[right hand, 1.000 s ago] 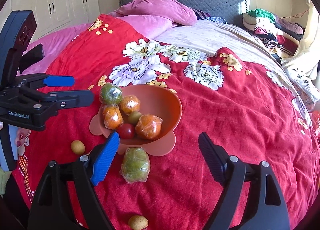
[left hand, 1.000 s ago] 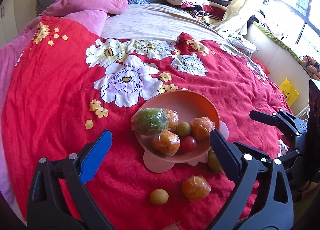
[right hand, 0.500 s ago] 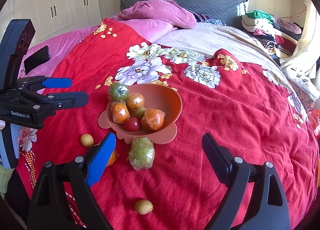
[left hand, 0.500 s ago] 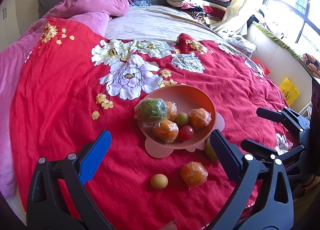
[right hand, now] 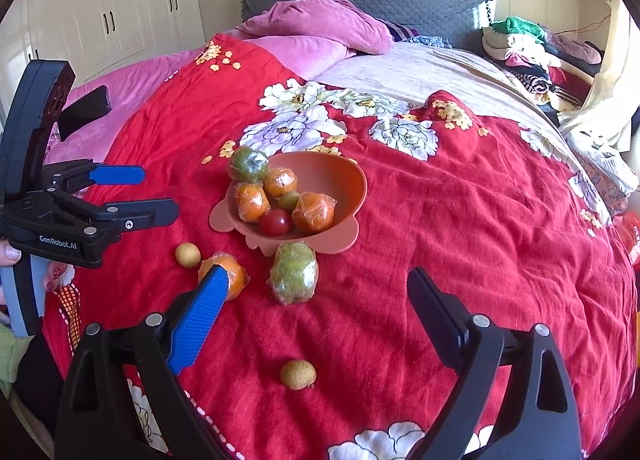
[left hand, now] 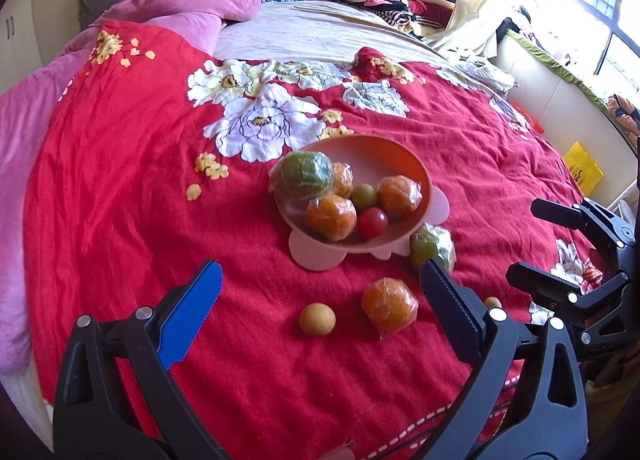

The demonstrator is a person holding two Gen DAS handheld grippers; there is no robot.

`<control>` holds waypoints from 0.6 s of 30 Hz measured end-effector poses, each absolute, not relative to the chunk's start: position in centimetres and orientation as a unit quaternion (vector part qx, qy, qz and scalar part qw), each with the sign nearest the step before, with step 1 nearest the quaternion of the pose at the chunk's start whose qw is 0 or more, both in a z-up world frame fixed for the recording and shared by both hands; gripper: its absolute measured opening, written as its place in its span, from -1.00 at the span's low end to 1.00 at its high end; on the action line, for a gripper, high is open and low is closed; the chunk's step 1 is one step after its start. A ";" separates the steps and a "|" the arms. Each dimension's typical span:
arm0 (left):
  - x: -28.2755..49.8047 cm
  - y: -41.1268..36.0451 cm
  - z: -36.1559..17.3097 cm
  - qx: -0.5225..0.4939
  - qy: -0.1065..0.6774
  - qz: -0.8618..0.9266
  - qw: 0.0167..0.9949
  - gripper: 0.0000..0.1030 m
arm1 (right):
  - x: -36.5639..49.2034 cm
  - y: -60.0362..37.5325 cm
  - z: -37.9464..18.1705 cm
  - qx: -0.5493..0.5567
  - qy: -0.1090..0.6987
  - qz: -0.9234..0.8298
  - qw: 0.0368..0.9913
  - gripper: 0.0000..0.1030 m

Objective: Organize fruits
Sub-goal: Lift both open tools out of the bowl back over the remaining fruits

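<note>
Fruit lies loose on the bed's red blanket beside the orange bowl — wrapped orange nearest. Your left gripper and right gripper have jaws released; straddle it squarely, then squeeze gently.

A salmon-pink bowl sits on a red floral bedspread, holding wrapped oranges, a wrapped green fruit, a small green fruit and a red tomato. Outside it, toward the bed's near edge, lie another wrapped green fruit touching the bowl's base, a wrapped orange and two small tan fruits. The right gripper hovers with jaws spread wide, empty; the left gripper reaches in from the left side, jaws apart.
</note>
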State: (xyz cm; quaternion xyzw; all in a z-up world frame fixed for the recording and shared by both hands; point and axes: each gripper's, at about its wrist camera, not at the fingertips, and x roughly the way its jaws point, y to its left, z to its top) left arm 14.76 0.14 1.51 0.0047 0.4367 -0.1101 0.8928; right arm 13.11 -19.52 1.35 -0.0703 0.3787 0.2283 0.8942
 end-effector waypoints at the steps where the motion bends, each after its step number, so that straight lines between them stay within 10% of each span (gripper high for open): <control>1: 14.6 0.1 1.4 0.006 0.438 -0.110 0.892 0.81 | 12.9 -19.5 1.2 -0.072 0.380 0.228 0.894 0.76; 18: 12.2 0.5 -0.3 0.020 0.457 -0.102 0.883 0.81 | 10.7 -19.9 0.1 -0.067 0.393 0.225 0.889 0.76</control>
